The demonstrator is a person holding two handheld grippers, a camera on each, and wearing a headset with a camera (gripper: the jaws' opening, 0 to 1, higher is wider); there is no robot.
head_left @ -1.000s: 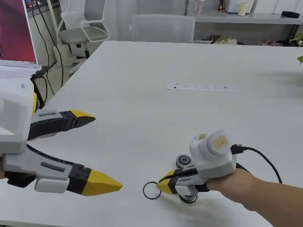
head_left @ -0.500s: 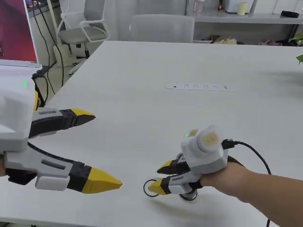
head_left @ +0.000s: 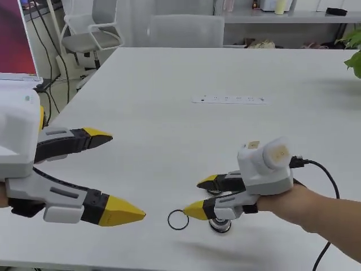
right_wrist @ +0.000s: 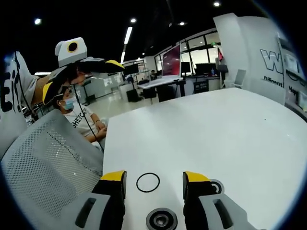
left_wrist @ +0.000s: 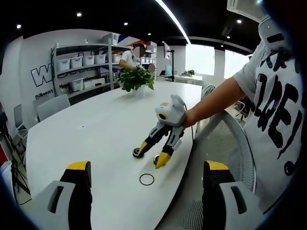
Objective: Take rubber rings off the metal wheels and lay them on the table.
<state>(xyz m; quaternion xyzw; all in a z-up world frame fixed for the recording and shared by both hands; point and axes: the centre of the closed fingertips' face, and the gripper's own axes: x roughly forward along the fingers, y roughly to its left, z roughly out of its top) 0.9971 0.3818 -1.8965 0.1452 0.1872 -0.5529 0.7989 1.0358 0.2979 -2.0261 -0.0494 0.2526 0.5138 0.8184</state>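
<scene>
A thin black rubber ring point(head_left: 178, 219) lies flat on the white table point(head_left: 169, 124), just left of my right gripper point(head_left: 198, 196), which is open and holds nothing. One metal wheel point(head_left: 220, 224) stands under that gripper's lower jaw, and a second wheel point(head_left: 216, 192) peeks out behind its upper jaw. In the right gripper view the ring point(right_wrist: 148, 182) rests ahead of the gripper point(right_wrist: 155, 177); one wheel point(right_wrist: 161, 220) sits low between the jaws, another wheel point(right_wrist: 216, 186) beside the right jaw. My left gripper point(head_left: 113, 175) hovers open well to the left. From it I see the ring point(left_wrist: 147, 179) and a wheel point(left_wrist: 137, 153).
A white power strip point(head_left: 227, 100) lies flat on the table further back. A laptop point(head_left: 14, 56) stands at the far left edge. Office chairs point(head_left: 90, 31) stand beyond the table. A cable point(head_left: 330, 186) trails from the right gripper.
My right gripper, shut at the ring a second ago, has opened and drawn back a little to the right. The ring stays on the table. The left gripper has hardly moved.
</scene>
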